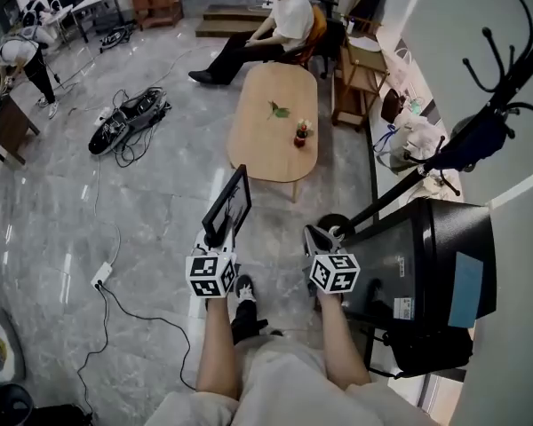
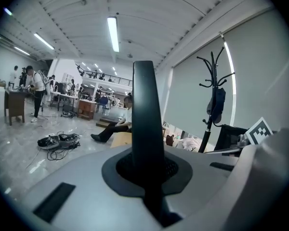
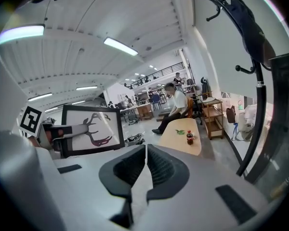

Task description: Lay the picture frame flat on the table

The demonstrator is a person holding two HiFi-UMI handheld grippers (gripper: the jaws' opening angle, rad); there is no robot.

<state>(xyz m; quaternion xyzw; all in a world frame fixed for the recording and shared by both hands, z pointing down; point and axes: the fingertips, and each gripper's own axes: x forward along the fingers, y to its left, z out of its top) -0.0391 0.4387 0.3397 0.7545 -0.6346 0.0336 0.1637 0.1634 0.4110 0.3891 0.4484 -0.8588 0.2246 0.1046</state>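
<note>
- Picture frame [image 1: 231, 201]: black-edged, held up off the grey floor [image 1: 160, 193], standing on its lower edge with a slight tilt, short of the table's near end and not touching it.
- Left gripper [image 1: 215, 236]: clenched on the frame's bottom edge. In the left gripper view, showed that edge only as a dark bar rising from between the ribbed pads.
- From the right gripper view, showed the frame's face: a white sheet with a dark antlered shape, probably a deer's head, though small and bent by the lens.
- Table [image 1: 265, 153]: light wooden oval, ahead of both grippers. Carried a small dark bottle [image 1: 300, 135] and a green sprig [image 1: 279, 110], near each other, towards the middle.
- Seated person [image 1: 280, 25]: at the table's far end, in a white top and dark trousers.
- Right gripper [image 1: 320, 240]: jaws pressed together with nothing between them. Hung level with the left one, apart from it.
- Black box [image 1: 435, 273]: just right of the right gripper, a pale blue patch on its top.
- Coat stand [image 1: 493, 87]: black, at the far right, with a dark bag hung on it.
</note>
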